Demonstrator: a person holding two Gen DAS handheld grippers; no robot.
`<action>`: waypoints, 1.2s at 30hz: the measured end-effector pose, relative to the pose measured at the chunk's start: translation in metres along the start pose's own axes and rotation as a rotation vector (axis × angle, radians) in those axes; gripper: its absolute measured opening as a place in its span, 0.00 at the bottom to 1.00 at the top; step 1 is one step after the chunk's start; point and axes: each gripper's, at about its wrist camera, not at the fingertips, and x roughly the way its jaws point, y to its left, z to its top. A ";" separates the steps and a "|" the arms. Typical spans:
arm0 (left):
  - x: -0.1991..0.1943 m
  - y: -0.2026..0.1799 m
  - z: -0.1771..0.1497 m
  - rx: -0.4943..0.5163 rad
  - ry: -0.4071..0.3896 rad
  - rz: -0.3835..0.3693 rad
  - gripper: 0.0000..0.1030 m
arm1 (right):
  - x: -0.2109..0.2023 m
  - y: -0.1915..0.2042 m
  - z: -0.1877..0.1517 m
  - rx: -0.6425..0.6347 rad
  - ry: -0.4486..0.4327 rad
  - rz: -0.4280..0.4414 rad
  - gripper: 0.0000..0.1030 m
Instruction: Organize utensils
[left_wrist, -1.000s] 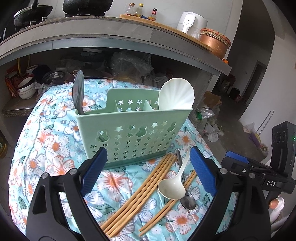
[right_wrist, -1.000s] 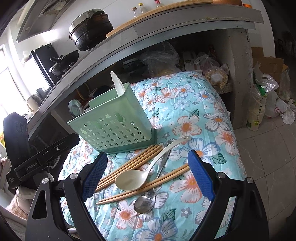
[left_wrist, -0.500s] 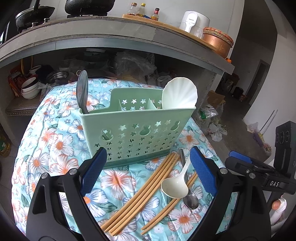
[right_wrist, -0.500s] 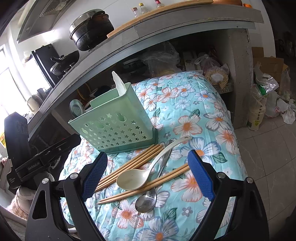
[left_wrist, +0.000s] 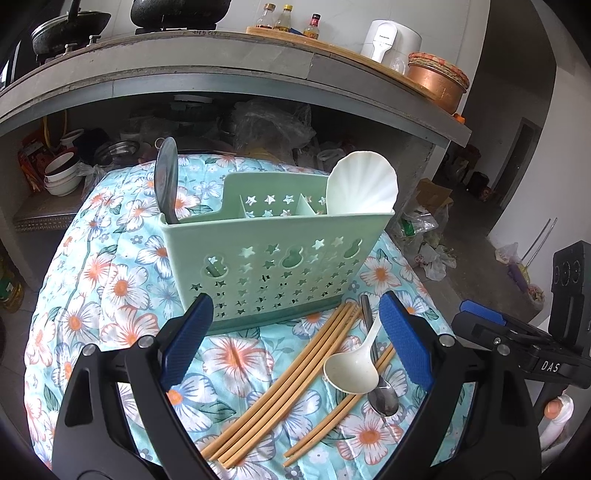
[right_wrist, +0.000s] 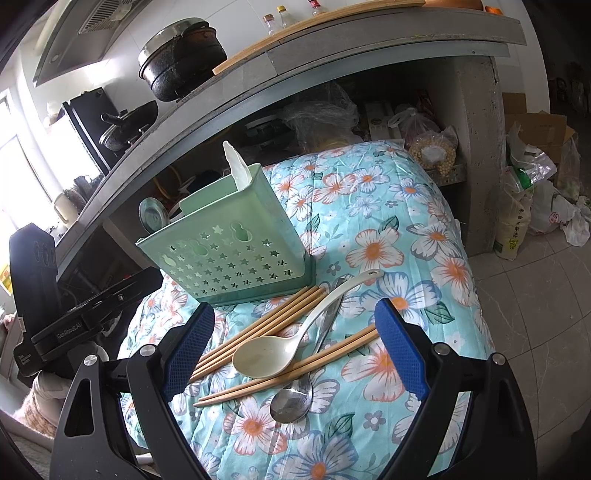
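Green perforated caddy (left_wrist: 273, 258) upright on floral cloth, 12 o'clock; dark spatula (left_wrist: 165, 181) in its left compartment, white shell scoop (left_wrist: 364, 188) in the right. Chopsticks (left_wrist: 295, 373) lie diagonal at 6 o'clock, just in front. Cream soup spoon (right_wrist: 280, 347) bowl-up across them, resting on metal spoon (right_wrist: 295, 400).

The table (left_wrist: 110, 280) wears a light turquoise quilted cloth printed with white flowers, orange at their centres, and dark green leaves. Ahead of the left hand-held gripper (left_wrist: 295, 339), whose finger pads are blue on black arms, stands a pale mint-green caddy (left_wrist: 273, 258) pierced with star and gourd cutouts. A white shell-ribbed scoop (left_wrist: 364, 188) rises from it. Between the right hand-held gripper (right_wrist: 295, 345) pads lie tan chopsticks (right_wrist: 258, 328), a cream speckled spoon (right_wrist: 269, 354) and a shiny silver spoon (right_wrist: 291, 402).
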 end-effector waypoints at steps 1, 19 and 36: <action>0.000 0.000 0.000 0.001 0.000 -0.001 0.85 | 0.000 -0.001 0.000 0.001 0.000 0.000 0.84; 0.000 -0.004 -0.001 0.012 -0.002 0.023 0.85 | -0.003 0.001 0.000 0.003 -0.007 0.000 0.84; -0.003 -0.005 -0.002 0.021 -0.013 0.036 0.85 | -0.009 0.010 0.001 -0.036 -0.046 -0.043 0.93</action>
